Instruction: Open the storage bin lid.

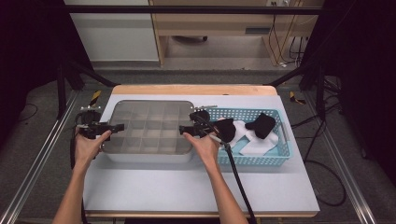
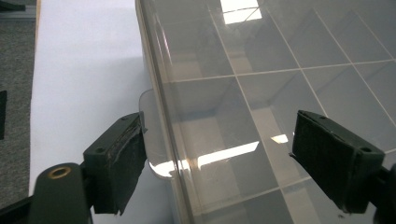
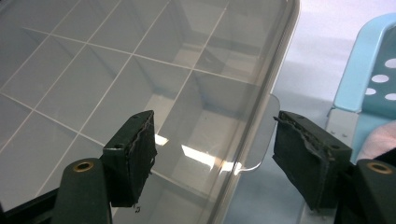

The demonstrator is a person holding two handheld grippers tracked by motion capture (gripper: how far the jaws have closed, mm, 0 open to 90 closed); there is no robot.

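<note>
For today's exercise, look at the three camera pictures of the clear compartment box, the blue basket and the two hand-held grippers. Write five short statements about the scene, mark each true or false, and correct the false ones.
1. The lid of the compartment box is on. True.
2. The left gripper is clamped shut on a sock. False: its jaws stand open, astride the lid's edge beside a small tab.
3. The blue basket stands to the right of the box. True.
4. The basket is empty. False: black socks and white socks lie in it.
5. The right gripper is open at the box's right edge. True.
</note>
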